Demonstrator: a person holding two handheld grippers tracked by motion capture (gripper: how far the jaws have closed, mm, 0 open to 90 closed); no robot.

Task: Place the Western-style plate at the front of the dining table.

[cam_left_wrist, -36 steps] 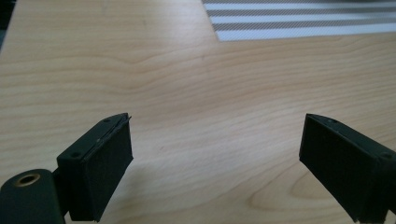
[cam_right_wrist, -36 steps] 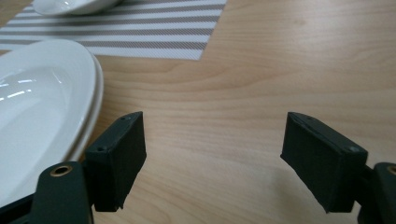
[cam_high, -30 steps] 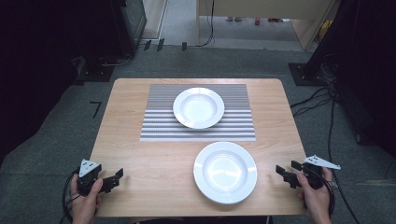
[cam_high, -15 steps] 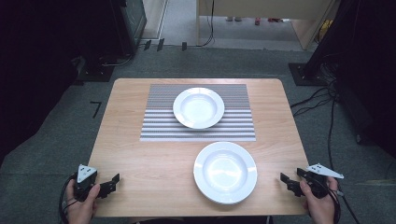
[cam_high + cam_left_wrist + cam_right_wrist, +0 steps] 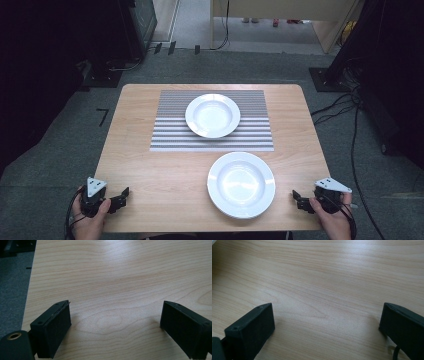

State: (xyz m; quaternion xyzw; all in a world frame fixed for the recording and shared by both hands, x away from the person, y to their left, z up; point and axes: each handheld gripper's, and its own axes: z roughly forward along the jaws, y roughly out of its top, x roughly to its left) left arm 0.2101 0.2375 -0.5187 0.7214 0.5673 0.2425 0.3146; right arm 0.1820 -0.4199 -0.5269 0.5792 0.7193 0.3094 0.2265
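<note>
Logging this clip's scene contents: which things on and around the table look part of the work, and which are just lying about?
Part of the work:
- near white plate
- far white plate on the striped mat
- left hand-held gripper, open, empty
- right hand-held gripper, open, empty

Lying about:
- cables on the floor
- dark equipment beyond the table

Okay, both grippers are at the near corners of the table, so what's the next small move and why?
Probably ease the right gripper leftward toward the rim of the near plate. Its jaws stand wide open with bare wood between them, and that plate lies closest to it, off the striped mat. The left gripper, also open, sits farther from both plates.
</note>
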